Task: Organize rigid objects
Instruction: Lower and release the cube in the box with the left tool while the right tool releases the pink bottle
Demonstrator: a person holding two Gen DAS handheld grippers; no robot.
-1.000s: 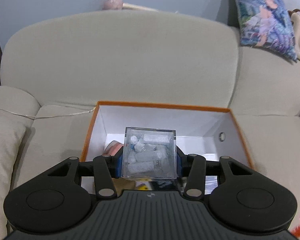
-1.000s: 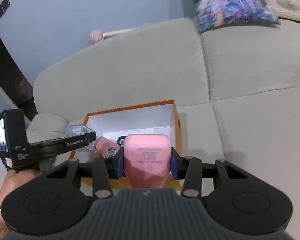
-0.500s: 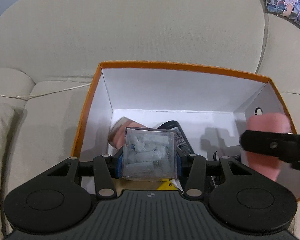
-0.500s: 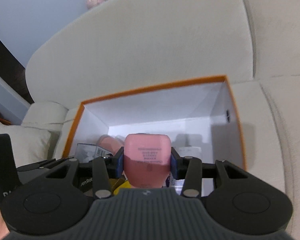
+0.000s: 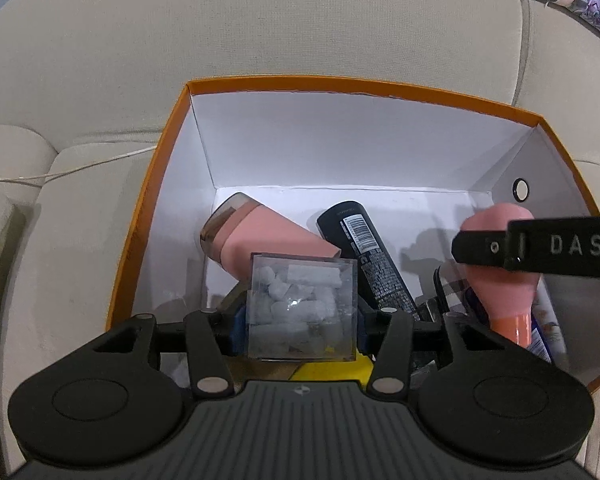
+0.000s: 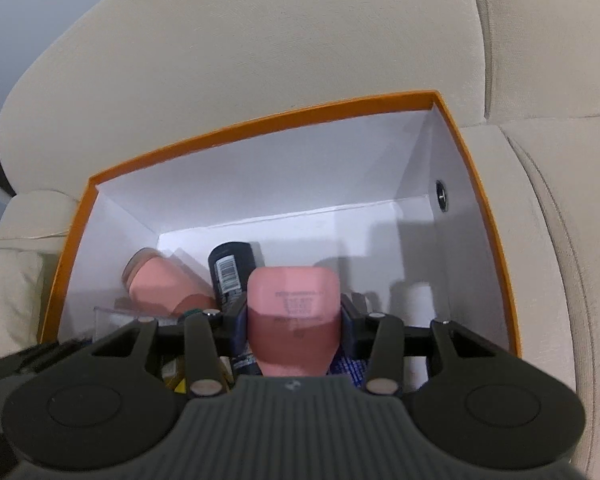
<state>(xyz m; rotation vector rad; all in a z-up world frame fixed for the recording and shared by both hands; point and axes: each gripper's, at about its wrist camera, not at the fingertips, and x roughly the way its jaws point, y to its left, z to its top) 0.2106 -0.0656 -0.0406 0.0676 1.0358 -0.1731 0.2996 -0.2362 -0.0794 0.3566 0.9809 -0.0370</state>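
Partly packed: cup point(image 5: 260, 236) and can point(image 5: 364, 252) lying in box point(image 5: 160, 184). Left gripper point(image 5: 302, 312) clamping cube point(image 5: 302, 304), right gripper point(image 6: 294, 320) clamping tube point(image 6: 294, 312), both awaiting release inside.

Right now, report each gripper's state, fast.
Left gripper: shut on the clear plastic box of white pieces, over the orange box.
Right gripper: shut on the pink bottle.
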